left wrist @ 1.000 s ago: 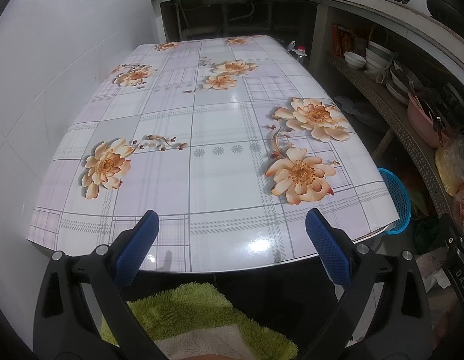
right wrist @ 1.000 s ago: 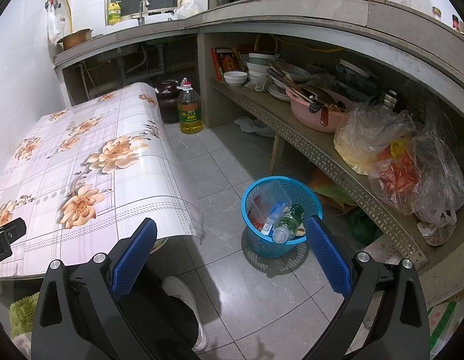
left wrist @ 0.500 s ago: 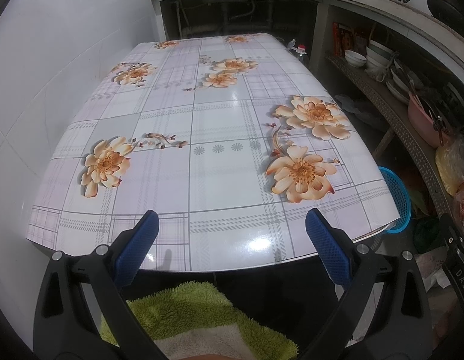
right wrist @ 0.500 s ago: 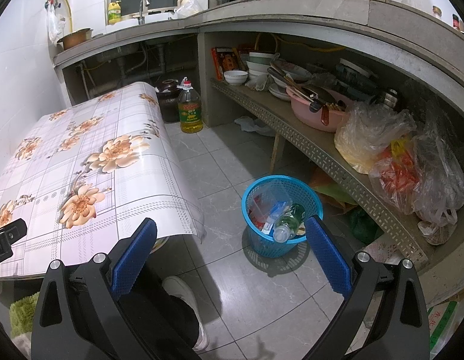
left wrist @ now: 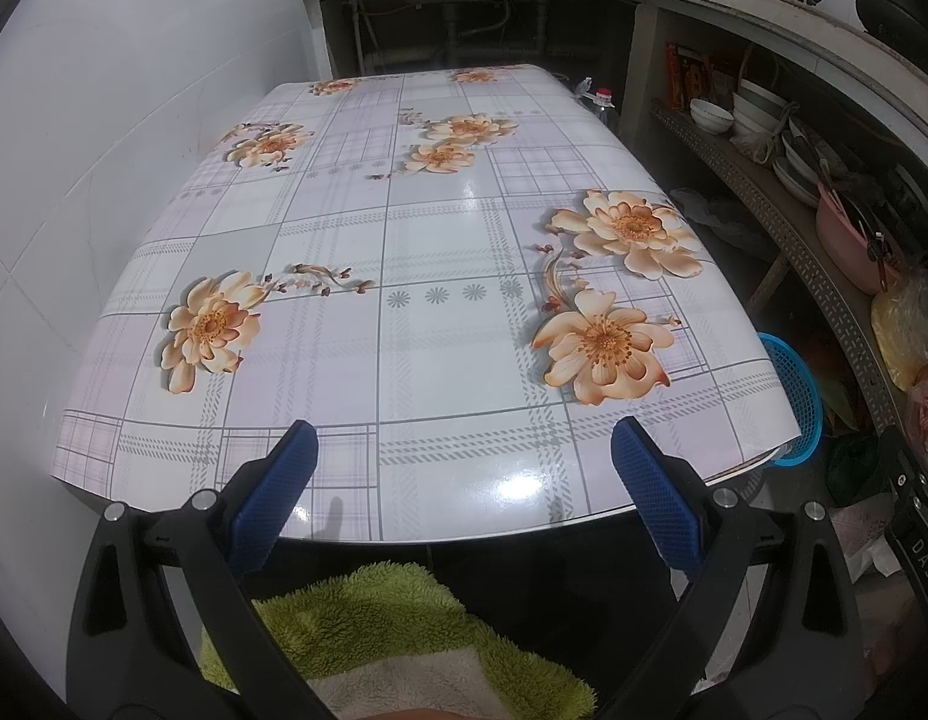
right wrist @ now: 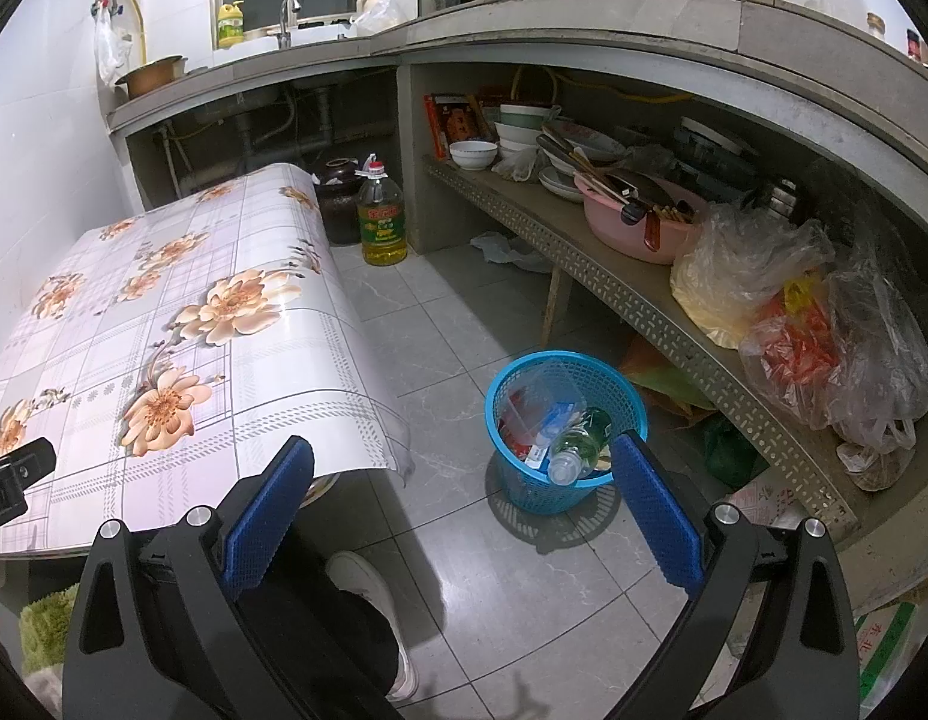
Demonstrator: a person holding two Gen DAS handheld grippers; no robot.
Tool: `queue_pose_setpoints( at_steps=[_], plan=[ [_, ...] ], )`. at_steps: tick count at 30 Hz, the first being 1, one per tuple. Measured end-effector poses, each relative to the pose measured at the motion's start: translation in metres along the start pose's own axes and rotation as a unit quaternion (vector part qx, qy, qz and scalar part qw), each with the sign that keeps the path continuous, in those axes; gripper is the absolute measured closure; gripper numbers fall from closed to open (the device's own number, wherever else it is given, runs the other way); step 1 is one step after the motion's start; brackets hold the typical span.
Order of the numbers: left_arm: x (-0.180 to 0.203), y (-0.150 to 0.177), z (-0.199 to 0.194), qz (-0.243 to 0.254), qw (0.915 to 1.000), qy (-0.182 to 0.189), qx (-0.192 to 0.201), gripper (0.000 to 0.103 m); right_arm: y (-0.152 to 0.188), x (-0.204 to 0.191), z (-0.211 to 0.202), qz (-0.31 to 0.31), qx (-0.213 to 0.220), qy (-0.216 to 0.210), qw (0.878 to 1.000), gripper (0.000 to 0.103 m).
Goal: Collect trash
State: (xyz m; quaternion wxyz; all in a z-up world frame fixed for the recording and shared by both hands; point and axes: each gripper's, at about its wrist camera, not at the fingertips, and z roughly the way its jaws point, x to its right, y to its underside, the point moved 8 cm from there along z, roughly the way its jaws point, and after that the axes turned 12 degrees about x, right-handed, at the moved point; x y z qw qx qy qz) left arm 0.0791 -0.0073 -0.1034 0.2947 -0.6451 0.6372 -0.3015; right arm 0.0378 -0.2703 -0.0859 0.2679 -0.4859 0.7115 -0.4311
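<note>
From the left wrist, the left gripper [left wrist: 461, 480] hangs with its blue pads wide apart and nothing between them, over the near edge of a table [left wrist: 404, 240] covered in glossy checked oilcloth with orange flowers; white tiled wall to the left, a concrete counter beyond.

From the right wrist, the right gripper [right wrist: 464, 495] is likewise spread wide and empty; the blue trash basket [right wrist: 562, 420] stands on the grey tiled floor beside the table [right wrist: 164, 330], holding a plastic bottle [right wrist: 577, 444] and wrappers; an oil jug [right wrist: 381, 219] stands further back.
</note>
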Motion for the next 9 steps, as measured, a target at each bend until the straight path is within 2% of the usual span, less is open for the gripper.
queue_pose_setpoints(
  at_steps=[9],
  plan=[
    [0.0003,0.0042,0.0012,-0.001,1.0000,0.001,-0.003,0.009,0.0006,-0.0022,-0.0001,0.000,-0.001,-0.003,1.000,0.007]
  ],
)
